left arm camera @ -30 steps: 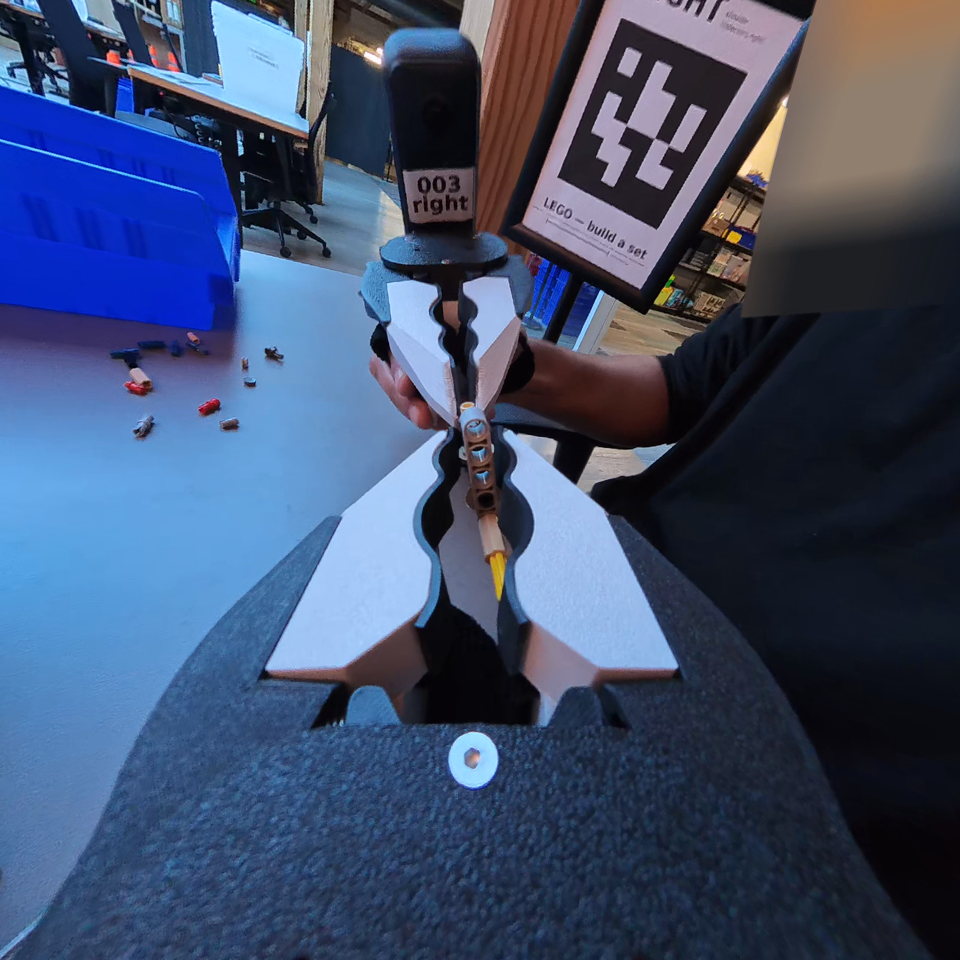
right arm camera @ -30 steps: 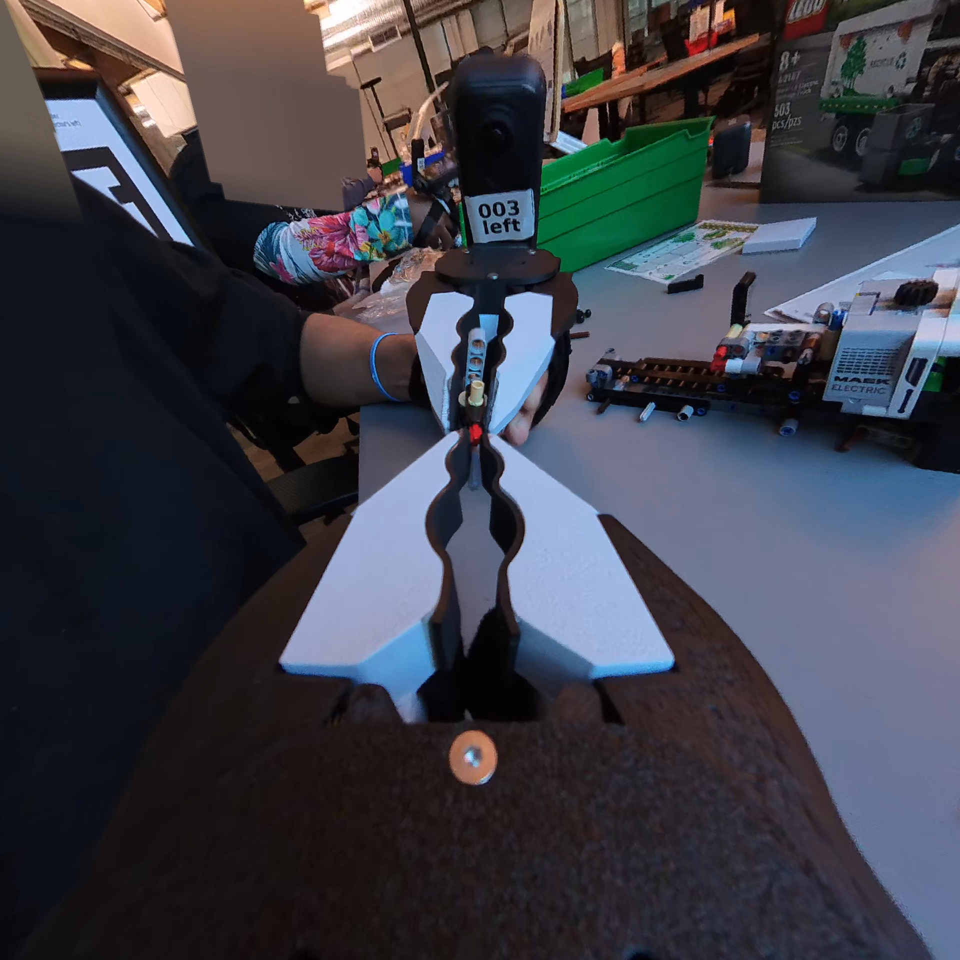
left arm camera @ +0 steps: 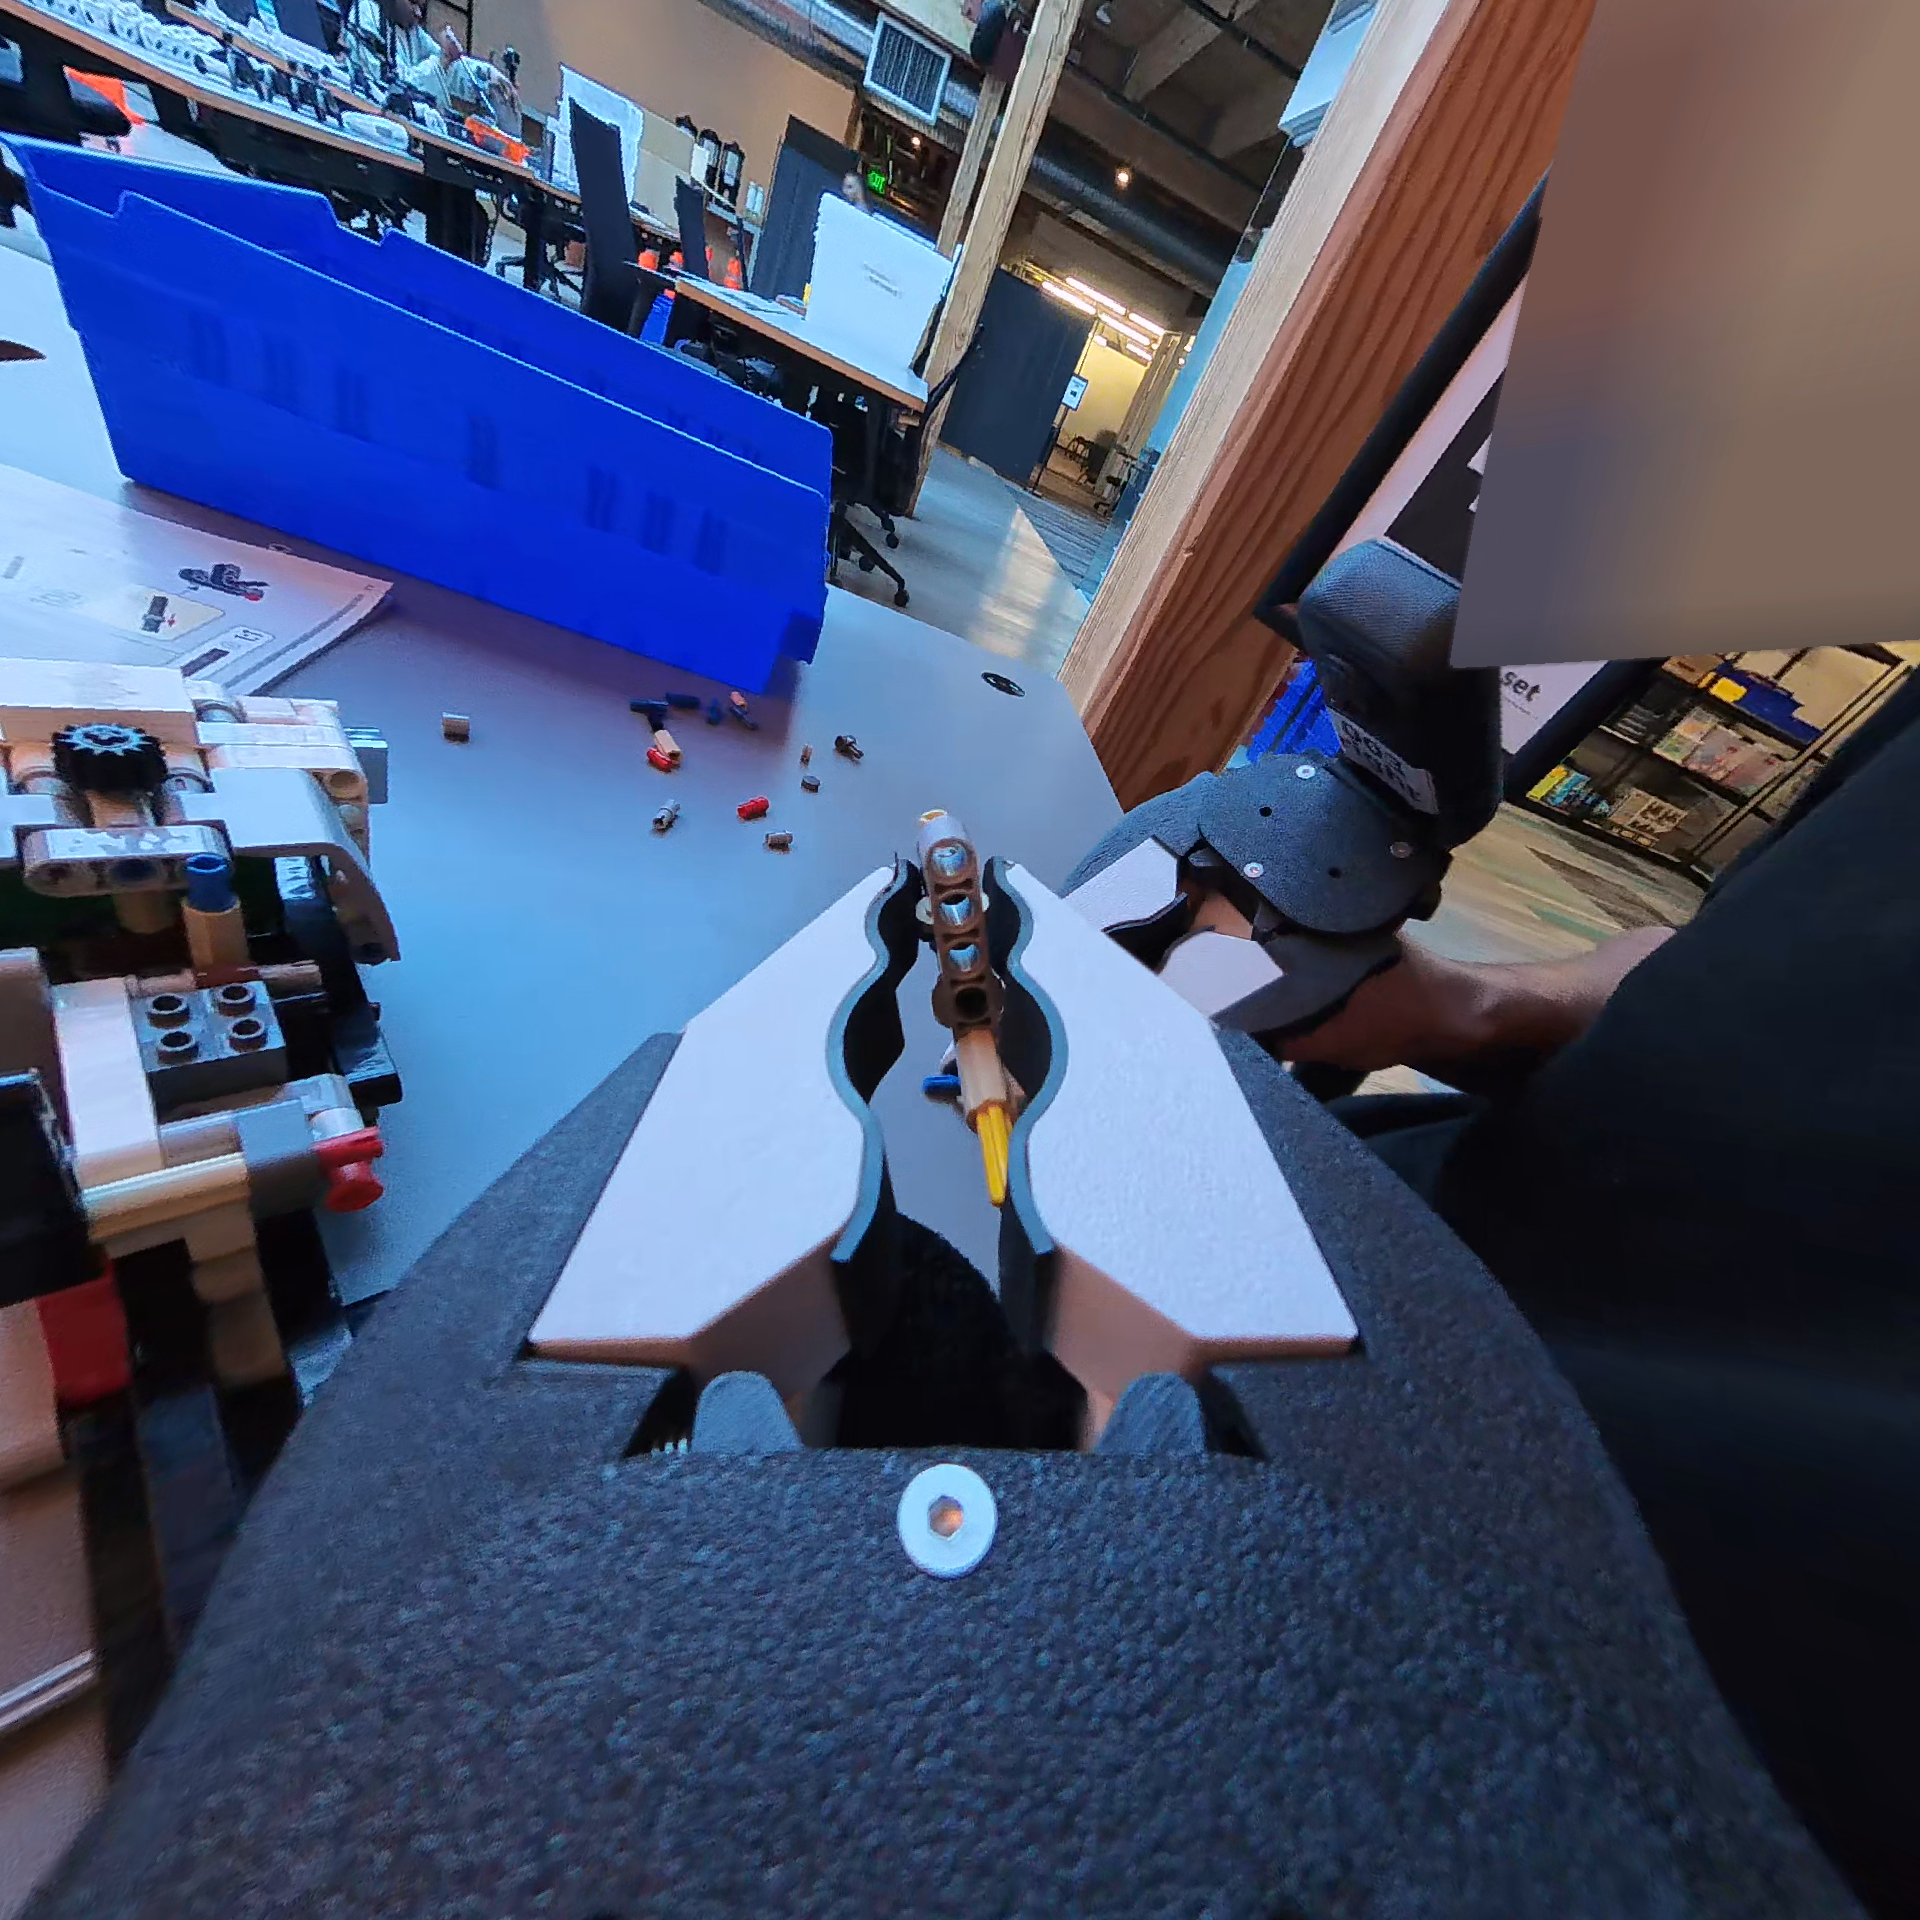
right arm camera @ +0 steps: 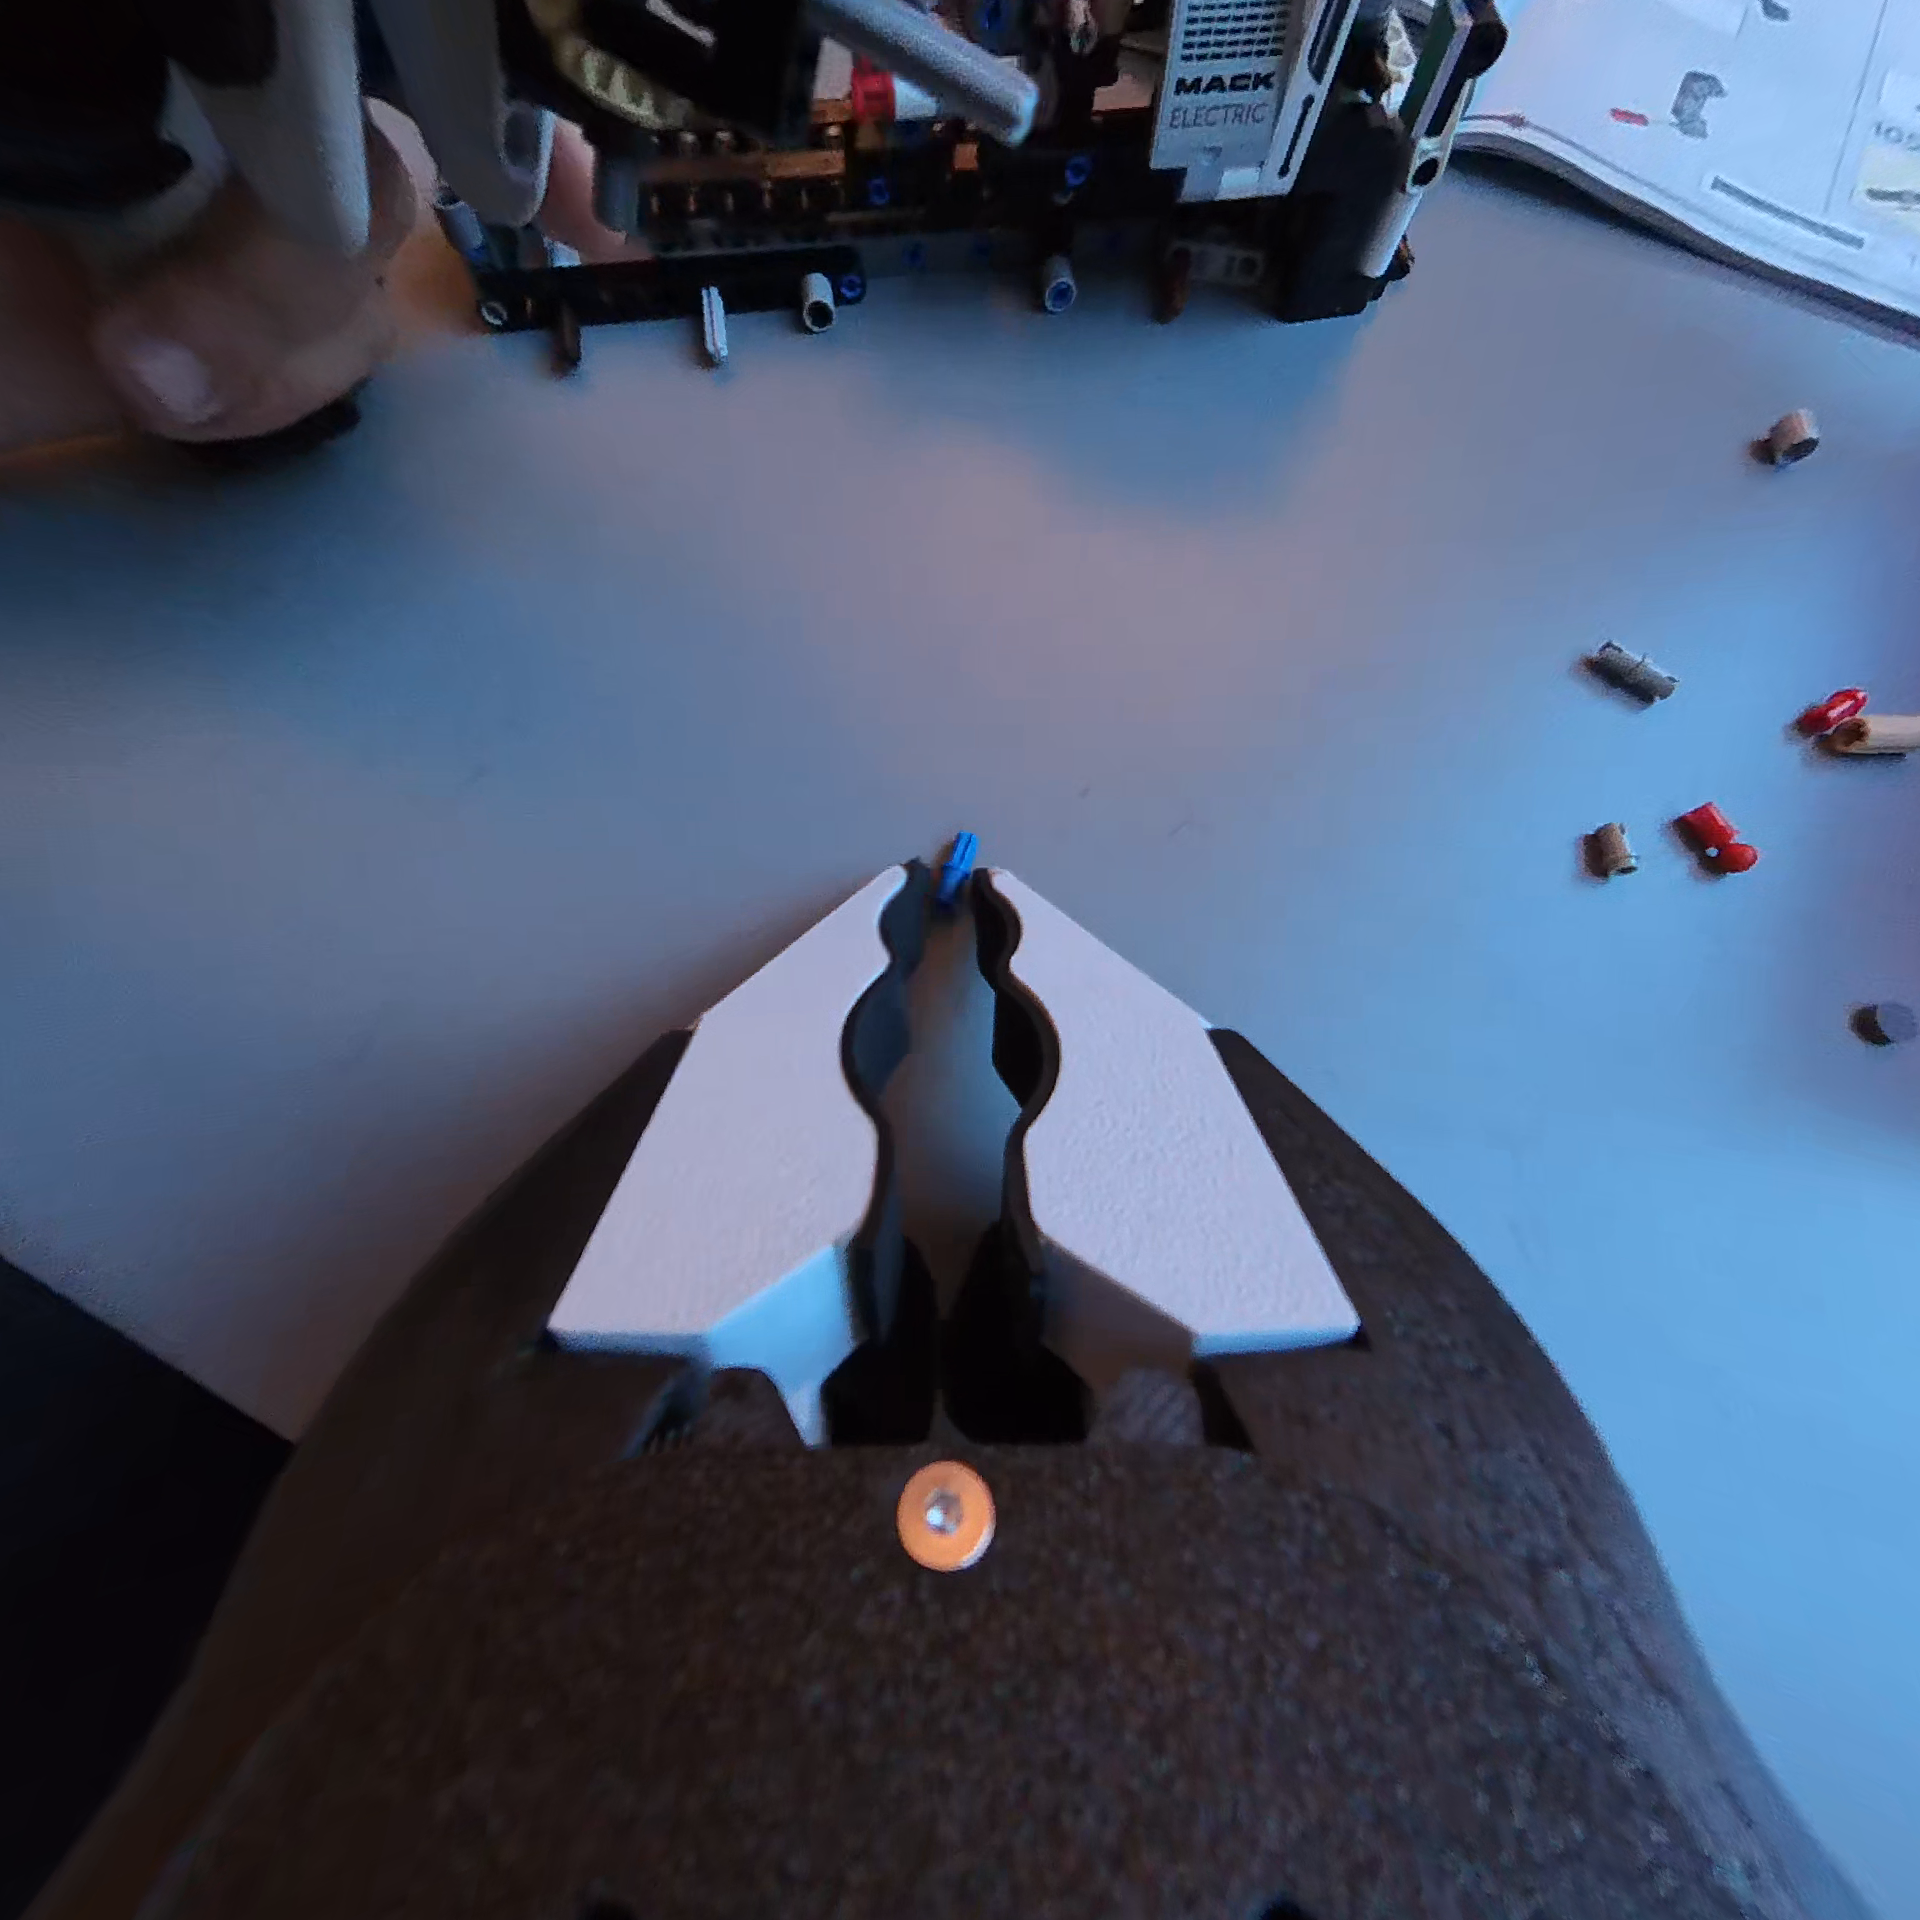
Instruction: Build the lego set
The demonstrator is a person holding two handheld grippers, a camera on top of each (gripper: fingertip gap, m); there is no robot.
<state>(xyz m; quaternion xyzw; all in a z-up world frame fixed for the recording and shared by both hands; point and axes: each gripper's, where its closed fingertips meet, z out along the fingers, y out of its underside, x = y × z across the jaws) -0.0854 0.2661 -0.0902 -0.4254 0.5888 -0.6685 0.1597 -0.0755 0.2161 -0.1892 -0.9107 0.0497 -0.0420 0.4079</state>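
— Left gripper [left arm camera: 951,883]?
— Clamped narrow on a small lego assembly [left arm camera: 961,971]: brown beam with holes, tan sleeve below it, yellow axle sticking back toward the camera. Held at centre of the left wrist frame, tilted a little, light tip poking out past the fingertips.

— Right gripper [right arm camera: 948,878]?
— Nearly closed, pinching a tiny blue pin [right arm camera: 954,862] right at the tips, centre of the right wrist frame. Low over the grey table [right arm camera: 935,623]; touching the surface or not, cannot tell. Also seen at right of the left wrist frame [left arm camera: 1174,925], held by a hand [left arm camera: 1455,997].

— The main build?
— Partly built lego truck [left arm camera: 187,997] at the left edge of the left wrist frame: black gear on top, black studded brick, red pin on its side. Same truck [right arm camera: 1039,156] along the top of the right wrist frame, white grille panel at upper right of it, pins jutting from its black base beam. Blurred there.

— Anything else on the table?
— Loose pieces [right arm camera: 1714,831], red, tan and grey, scattered at the right edge of the right wrist frame, well apart from the blue pin. Instruction booklet [right arm camera: 1766,156] in the upper right corner. Blue bin [left arm camera: 436,447] at upper left of the left wrist frame, more loose bits just beside its near end.
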